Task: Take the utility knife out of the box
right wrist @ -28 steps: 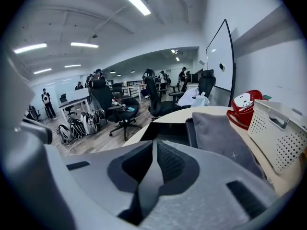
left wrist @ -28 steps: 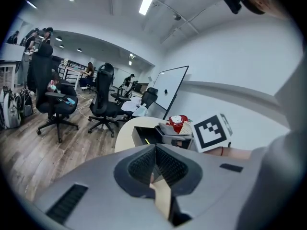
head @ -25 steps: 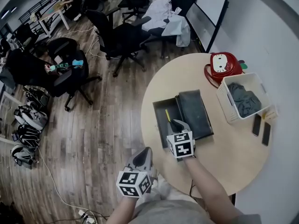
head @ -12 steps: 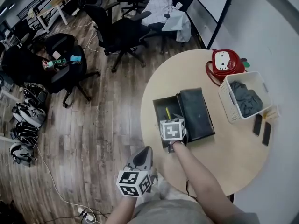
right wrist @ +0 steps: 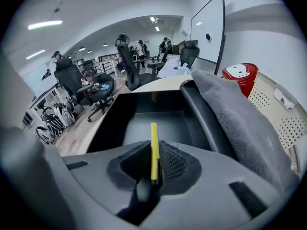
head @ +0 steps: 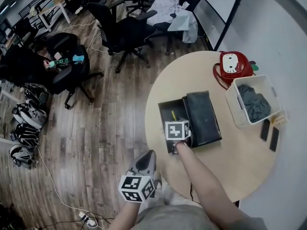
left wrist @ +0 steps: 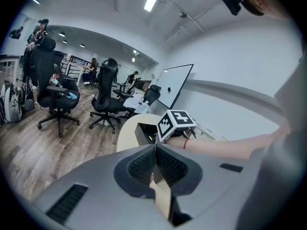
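Observation:
An open black box lies on the round table, its padded lid folded out to the right. The yellow utility knife lies in the box tray. My right gripper reaches steeply down into the tray. In the right gripper view the utility knife stands edge-on between the jaws of the right gripper, which are closing, and both pads touch it. My left gripper hangs off the table's near edge, away from the box. In its own view the left gripper is shut on nothing.
A white basket holding grey cloth stands at the table's right, a red round tin behind it. Two dark phones lie near the right edge. Office chairs stand on the wooden floor to the left.
My right gripper has moved forward and down into the box tray, tipping steeper, and its jaws now sit around the knife. The left gripper has stayed where it was.

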Motion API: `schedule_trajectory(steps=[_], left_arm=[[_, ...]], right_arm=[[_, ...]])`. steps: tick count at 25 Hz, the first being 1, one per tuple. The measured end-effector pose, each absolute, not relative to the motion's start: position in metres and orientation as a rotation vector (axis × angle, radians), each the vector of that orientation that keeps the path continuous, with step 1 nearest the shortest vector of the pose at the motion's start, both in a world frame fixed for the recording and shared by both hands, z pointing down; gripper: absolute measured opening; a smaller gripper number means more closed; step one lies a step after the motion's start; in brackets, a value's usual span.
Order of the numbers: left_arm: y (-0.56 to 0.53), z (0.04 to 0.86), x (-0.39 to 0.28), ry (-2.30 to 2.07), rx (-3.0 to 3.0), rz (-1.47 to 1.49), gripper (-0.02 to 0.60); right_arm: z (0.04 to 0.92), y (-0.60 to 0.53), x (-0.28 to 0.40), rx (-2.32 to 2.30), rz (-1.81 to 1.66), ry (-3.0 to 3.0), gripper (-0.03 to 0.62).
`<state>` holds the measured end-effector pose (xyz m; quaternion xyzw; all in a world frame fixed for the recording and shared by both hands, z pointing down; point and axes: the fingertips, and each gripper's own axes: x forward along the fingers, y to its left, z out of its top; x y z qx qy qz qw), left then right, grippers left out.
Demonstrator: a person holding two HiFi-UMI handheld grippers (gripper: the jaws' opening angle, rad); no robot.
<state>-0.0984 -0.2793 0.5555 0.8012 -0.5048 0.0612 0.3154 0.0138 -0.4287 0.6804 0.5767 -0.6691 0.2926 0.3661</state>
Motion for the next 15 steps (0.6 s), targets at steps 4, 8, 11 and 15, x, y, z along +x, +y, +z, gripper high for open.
schedule_trajectory(steps=[4, 8, 11, 15], left_arm=[[-0.277, 0.554, -0.098, -1.335, 2.111, 0.156, 0.003], [-0.273, 0.551, -0.102, -1.347, 2.109, 0.150, 0.003], [-0.269, 0.547, -0.104, -1.354, 2.114, 0.146, 0.003], [-0.262, 0.539, -0.103, -1.360, 2.130, 0.136, 0.003]], right_arm=[[0.680, -0.426, 0.014, 1.454, 0.736, -1.744, 0.037], [0.667, -0.422, 0.007, 1.451, 0.708, -1.800, 0.037], [0.652, -0.418, 0.003, 1.461, 0.659, -1.857, 0.037], [0.628, -0.406, -0.003, 1.476, 0.610, -1.949, 0.037]])
